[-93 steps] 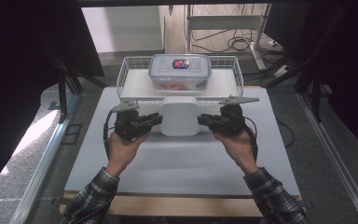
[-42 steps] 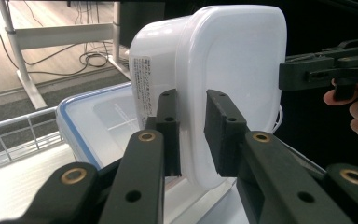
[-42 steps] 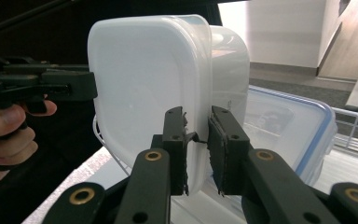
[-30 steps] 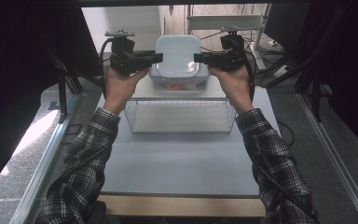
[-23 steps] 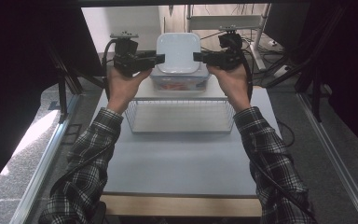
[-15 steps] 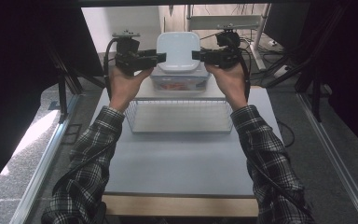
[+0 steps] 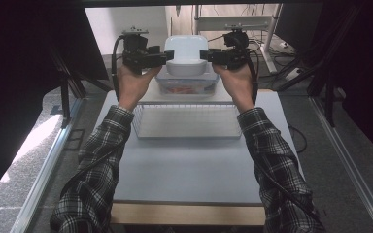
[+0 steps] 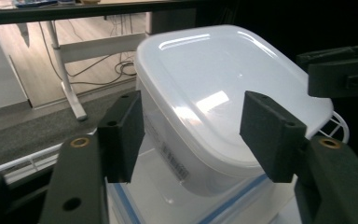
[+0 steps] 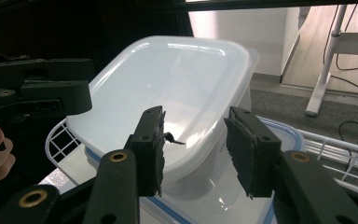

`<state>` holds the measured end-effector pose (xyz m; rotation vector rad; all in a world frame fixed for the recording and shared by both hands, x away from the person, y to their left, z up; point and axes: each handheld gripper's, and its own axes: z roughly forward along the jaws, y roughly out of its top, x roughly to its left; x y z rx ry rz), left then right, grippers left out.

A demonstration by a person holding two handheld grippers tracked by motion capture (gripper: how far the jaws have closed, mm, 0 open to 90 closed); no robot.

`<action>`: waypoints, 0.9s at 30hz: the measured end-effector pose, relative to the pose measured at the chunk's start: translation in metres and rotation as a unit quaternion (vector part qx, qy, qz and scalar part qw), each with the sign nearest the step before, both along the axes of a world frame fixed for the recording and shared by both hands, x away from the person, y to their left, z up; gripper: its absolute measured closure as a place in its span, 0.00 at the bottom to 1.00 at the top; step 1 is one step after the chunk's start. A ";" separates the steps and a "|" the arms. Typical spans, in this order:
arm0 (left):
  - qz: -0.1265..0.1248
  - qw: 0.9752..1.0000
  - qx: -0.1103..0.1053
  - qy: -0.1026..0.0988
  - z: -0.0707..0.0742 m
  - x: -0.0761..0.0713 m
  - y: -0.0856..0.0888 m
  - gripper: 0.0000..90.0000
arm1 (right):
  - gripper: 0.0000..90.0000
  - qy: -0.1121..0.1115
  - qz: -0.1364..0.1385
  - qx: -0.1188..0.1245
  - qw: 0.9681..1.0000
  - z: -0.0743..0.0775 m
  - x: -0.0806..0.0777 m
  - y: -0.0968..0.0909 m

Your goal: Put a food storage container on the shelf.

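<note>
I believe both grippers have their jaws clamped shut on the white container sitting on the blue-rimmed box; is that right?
Not quite: the jaws are open, not clamped. In the left gripper view the left gripper shows both pads apart beside the white container, and the right gripper view shows the right gripper the same. The container does sit on the blue-rimmed box.

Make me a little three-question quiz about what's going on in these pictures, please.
1. True or false: the white tub sits on top of the blue-rimmed container.
2. Which lies nearer the person: A) the wire basket, B) the blue-rimmed container?
3. Are the left hand-held gripper and the right hand-held gripper open or shut?

Key: 1. True. 2. A. 3. Both are open, one at each side of the white tub, jaws apart.
</note>
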<state>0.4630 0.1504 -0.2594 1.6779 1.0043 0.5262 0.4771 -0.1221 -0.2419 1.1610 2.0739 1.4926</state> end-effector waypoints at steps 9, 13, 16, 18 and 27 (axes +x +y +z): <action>0.008 1.000 0.008 -0.013 -0.001 0.006 0.001 0.29 | 0.56 -0.007 -0.007 0.001 1.000 0.000 0.003 0.000; -0.010 1.000 0.007 -0.015 -0.001 0.001 0.002 0.24 | 0.47 -0.021 0.002 0.008 1.000 0.001 0.000 -0.003; -0.024 1.000 0.006 -0.013 -0.001 -0.005 0.002 0.16 | 0.38 -0.023 0.015 0.006 1.000 0.000 -0.003 -0.005; -0.038 0.999 0.007 -0.011 -0.003 -0.010 0.003 0.13 | 0.33 -0.022 0.028 0.009 0.999 -0.003 -0.007 -0.007; -0.070 0.997 0.019 -0.013 -0.018 -0.037 0.008 0.04 | 0.18 -0.029 0.059 0.000 0.998 -0.025 -0.029 -0.023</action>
